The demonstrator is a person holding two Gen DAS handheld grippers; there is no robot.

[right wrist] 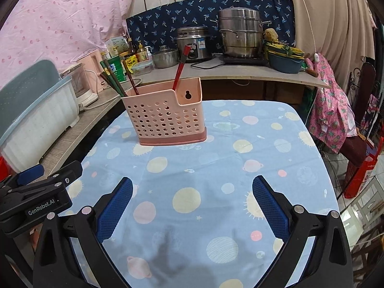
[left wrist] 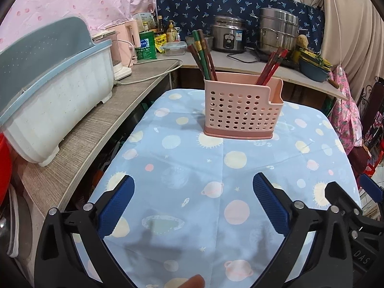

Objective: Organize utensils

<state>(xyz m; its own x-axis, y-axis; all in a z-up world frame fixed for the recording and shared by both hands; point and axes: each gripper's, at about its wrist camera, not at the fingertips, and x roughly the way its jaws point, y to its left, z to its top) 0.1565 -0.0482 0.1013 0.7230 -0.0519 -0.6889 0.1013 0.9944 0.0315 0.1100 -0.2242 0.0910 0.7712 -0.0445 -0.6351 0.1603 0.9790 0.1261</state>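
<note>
The fingers (left wrist: 120,206) of the left gripper (left wrist: 193,204) are spread wide and hold nothing; between them only the blue planet-print cloth of the desk (left wrist: 182,192) shows. The right gripper (right wrist: 192,204) is the same, its fingers (right wrist: 268,206) released and empty, hovering low over the near part of the desk, just beside the left one.

Further out, toward the far side of the desk, the pink perforated holder (left wrist: 242,110) stands upright. In its left compartment leans a bundle of dark and green chopsticks (left wrist: 202,55), and in the right compartment a bundle of red chopsticks (left wrist: 271,67).

No loose utensil lies on the cloth in either view, so I judge the task is at its end or very near: all chopsticks I can see are already in the holder, sorted in two groups. What is left, if anything, I cannot tell from these views; maybe only to pull the grippers away
</note>
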